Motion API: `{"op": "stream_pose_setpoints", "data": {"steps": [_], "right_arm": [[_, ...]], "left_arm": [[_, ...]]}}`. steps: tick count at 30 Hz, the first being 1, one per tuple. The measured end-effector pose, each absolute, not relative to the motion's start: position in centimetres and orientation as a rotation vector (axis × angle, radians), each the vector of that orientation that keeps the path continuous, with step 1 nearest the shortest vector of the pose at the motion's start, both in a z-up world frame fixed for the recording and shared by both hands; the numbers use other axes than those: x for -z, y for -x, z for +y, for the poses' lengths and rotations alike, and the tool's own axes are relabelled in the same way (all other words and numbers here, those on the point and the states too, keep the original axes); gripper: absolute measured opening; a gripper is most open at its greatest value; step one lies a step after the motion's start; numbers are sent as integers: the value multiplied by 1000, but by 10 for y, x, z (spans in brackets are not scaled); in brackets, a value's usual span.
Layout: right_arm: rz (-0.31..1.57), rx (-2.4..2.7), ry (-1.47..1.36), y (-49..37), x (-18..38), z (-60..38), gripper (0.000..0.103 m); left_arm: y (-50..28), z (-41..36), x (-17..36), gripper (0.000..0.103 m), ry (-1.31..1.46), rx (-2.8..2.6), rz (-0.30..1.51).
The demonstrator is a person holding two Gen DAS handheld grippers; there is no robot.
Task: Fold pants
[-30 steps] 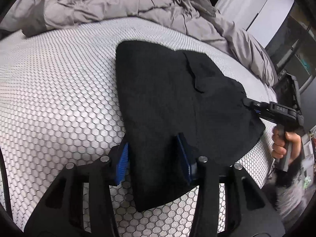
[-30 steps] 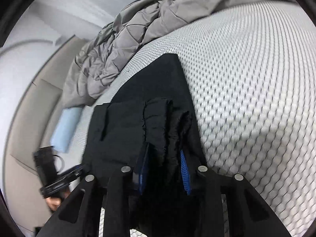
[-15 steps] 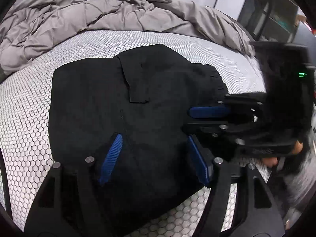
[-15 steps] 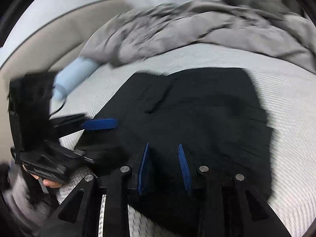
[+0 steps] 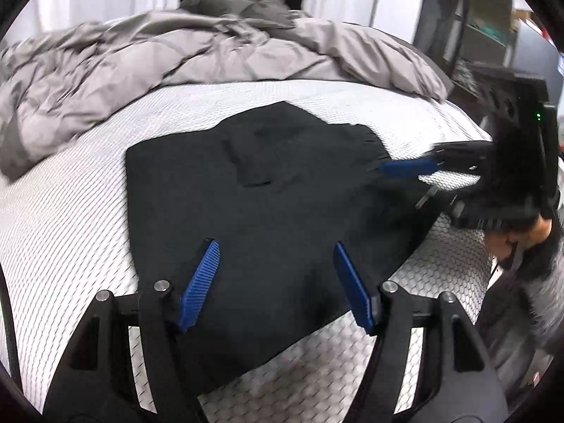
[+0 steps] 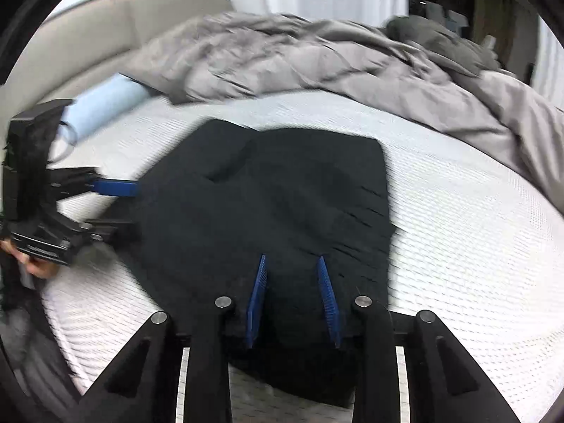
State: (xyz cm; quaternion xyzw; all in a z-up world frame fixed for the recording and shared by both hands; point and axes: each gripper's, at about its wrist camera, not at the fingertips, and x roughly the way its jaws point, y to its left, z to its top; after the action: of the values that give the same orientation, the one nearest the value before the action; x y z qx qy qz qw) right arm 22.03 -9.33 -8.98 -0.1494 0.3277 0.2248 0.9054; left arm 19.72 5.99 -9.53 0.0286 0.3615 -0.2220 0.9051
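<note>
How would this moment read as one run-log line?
stage: fold laid down | black pants: flat on mattress | left gripper: open, empty | right gripper: opening, empty

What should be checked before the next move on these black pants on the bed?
1. Pants lie folded on the mattress: ok.
2. Left gripper let go, pads wide apart: ok.
3. Right gripper free of cloth, jaws opening: cannot tell.
4. Grey duvet apart from the pants: ok.
5. Near edge of the pants on the mattress, not hanging off: cannot tell.
</note>
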Motion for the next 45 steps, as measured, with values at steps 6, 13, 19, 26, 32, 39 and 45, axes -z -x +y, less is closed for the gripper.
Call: {"op": "stream_pose_setpoints", "data": {"steps": [6,13,19,26,32,39,45], "right_arm": [[772,-483,471,-226,131,-57,39],[739,-356,438,-204,109,-123,44],[642,-391,318,-210,81,-105,44],[785,-428,411,-262,123,-45,44],[756,-266,472,-242,108,-93,41],[695,-368,288,-250,82,-80,46],[826,-439,326,-306,112,-35,46]], "left_arm": [[-206,48,122,65,-192,441,831],[-189,80,114,65,-157,401,833],[-214,70,92,66,-33,392,759],[-256,67,115,65,-52,376,834],[-238,91,116,65,-42,327,833],[-247,84,84,64,-25,311,747],[-297,69,116,64,-92,298,857]]}}
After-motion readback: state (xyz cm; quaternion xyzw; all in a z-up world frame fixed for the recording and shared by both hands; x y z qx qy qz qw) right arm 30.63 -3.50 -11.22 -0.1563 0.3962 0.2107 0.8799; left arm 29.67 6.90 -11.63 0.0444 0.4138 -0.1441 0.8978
